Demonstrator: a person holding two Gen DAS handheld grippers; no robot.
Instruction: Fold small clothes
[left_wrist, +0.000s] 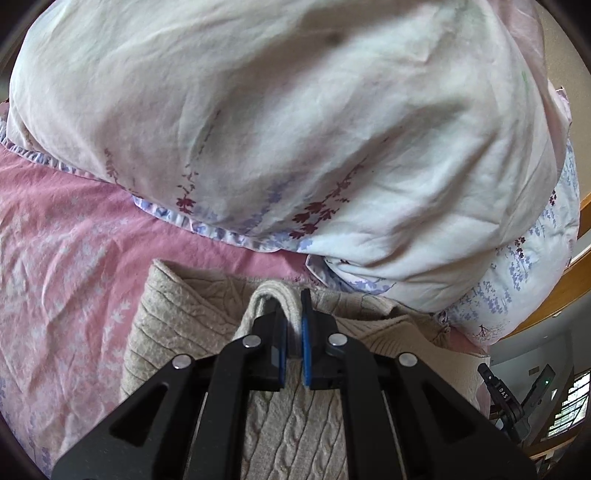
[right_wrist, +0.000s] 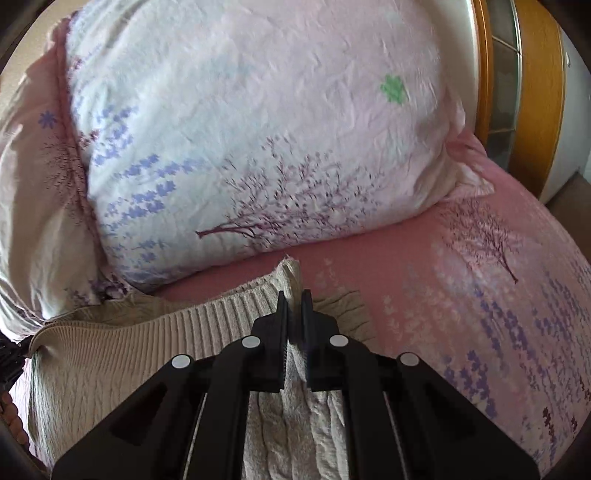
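1. The bed's pink floral sheet (right_wrist: 461, 295) stretches ahead of both tongs, and a big white flower-printed pillow (right_wrist: 258, 147) lies beyond their tips.
2. The beige cable-knit sweater (right_wrist: 110, 369) lies on the sheet directly under both tongs. Its long axis seems to run crosswise between them, and its ribbed edge faces the pillow.
3. The left tongs (left_wrist: 294, 325) are closed on a raised loop of the knit's far edge.
4. The right tongs (right_wrist: 294, 325) are pinched on the ribbed corner, with bare sheet to their right.
5. Neither hand is nearer, since both grip the far edge, so the fold likely draws it back toward the holder.
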